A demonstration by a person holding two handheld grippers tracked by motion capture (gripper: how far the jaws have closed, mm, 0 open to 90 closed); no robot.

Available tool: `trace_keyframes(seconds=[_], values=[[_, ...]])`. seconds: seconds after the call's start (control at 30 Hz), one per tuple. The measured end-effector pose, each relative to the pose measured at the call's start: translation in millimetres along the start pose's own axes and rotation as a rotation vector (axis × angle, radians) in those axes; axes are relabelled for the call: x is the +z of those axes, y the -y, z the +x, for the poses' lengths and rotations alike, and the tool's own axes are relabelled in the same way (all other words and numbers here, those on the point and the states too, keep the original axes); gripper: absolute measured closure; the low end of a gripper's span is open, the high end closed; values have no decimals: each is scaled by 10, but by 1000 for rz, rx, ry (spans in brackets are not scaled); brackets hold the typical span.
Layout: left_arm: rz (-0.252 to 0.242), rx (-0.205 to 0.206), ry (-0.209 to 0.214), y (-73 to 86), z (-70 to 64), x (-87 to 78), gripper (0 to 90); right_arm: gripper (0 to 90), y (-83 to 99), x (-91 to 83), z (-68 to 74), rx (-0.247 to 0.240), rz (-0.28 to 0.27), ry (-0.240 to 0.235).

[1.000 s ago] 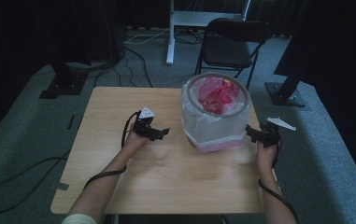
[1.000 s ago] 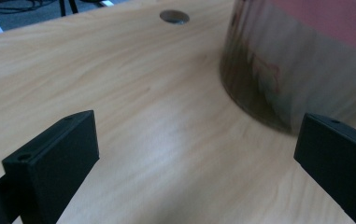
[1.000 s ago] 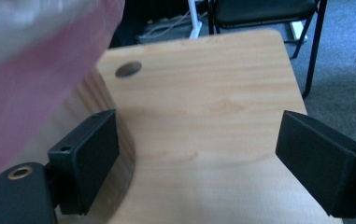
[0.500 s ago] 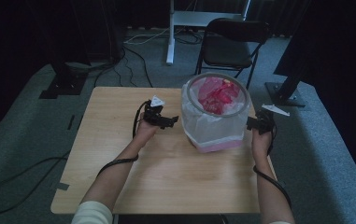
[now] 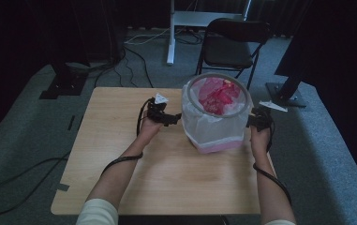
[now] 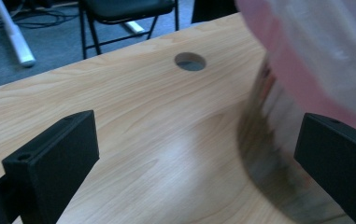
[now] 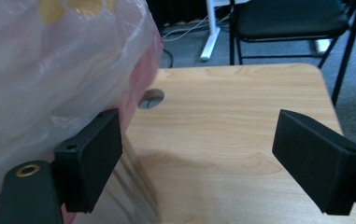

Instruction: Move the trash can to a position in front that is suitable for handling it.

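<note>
Bracketing the bin (image 5: 216, 115) from both sides, you stand it toward the bench's (image 5: 120, 140) far right corner, its white liner folded over the rim so the bag stays put. Your left gripper (image 5: 172, 119) sits just beside its left wall, jaws spread and empty. Your right gripper (image 5: 254, 123) flanks the right wall near the bench's right edge, jaws likewise released, seemingly ready to close in.
</note>
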State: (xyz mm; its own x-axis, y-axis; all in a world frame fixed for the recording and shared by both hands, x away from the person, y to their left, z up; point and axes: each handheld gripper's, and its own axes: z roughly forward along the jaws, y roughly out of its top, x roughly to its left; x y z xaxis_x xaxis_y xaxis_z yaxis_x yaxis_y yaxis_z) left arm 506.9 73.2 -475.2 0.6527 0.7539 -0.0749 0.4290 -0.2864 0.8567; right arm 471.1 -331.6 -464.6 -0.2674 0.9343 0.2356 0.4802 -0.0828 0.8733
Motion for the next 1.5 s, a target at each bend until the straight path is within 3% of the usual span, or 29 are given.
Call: trace_keyframes(seconds=[0.2,0.4,0.5,0.83,1.5], values=[[10,12,20,1,-12,-2,0,153,-19,17,33,-14,14,-34],[7,17,-13,8,45,-62,2,161,-14,92,168,-11,21,-64],[11,20,-20,36,108,-129,1,160,-23,127,233,-4,52,-92],[17,3,-60,161,326,-411,2,166,-40,259,581,-55,78,-116],[24,-15,-176,458,744,-1047,5,169,-5,503,1307,-125,99,-259]])
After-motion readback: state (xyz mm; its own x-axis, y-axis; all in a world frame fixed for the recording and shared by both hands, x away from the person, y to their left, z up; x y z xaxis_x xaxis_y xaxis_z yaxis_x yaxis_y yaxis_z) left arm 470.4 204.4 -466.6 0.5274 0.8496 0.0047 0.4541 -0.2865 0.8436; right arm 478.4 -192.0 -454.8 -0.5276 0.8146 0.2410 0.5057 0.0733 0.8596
